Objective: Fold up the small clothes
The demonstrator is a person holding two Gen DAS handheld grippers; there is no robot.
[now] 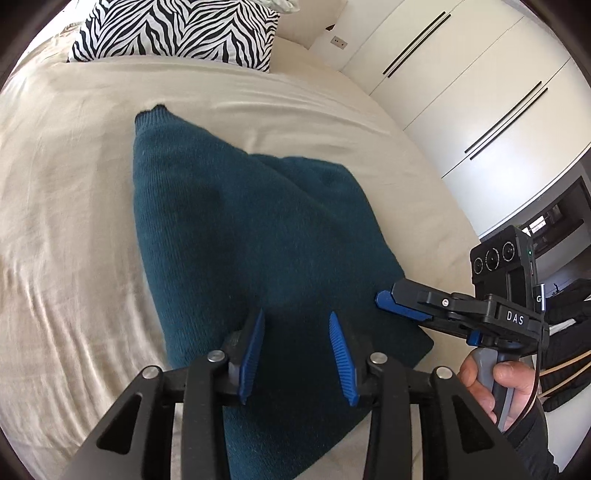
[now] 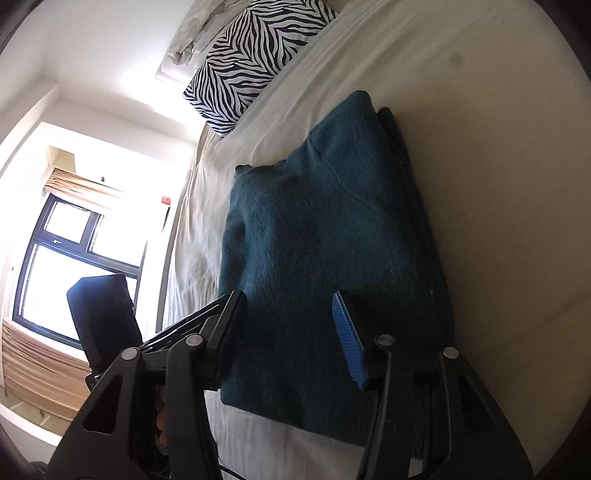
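Observation:
A dark teal knitted garment (image 1: 236,229) lies folded in a thick wedge on the cream bed sheet (image 1: 66,192). My left gripper (image 1: 296,317) hovers over its near end, blue pads apart and nothing pinched between them. The right gripper (image 1: 384,297) comes in from the right at the garment's edge, and a hand (image 1: 480,384) holds its grey handle. In the right wrist view the same garment (image 2: 332,221) stretches away with its layered fold at the far right. There the right gripper (image 2: 288,299) stands open above its near part, gripping no cloth.
A zebra-print pillow (image 1: 177,29) sits at the head of the bed, also visible as the zebra-print pillow (image 2: 251,62). White wardrobe doors (image 1: 461,92) stand beyond the bed's right edge. A window (image 2: 74,251) and a dark chair (image 2: 103,317) are past the other side.

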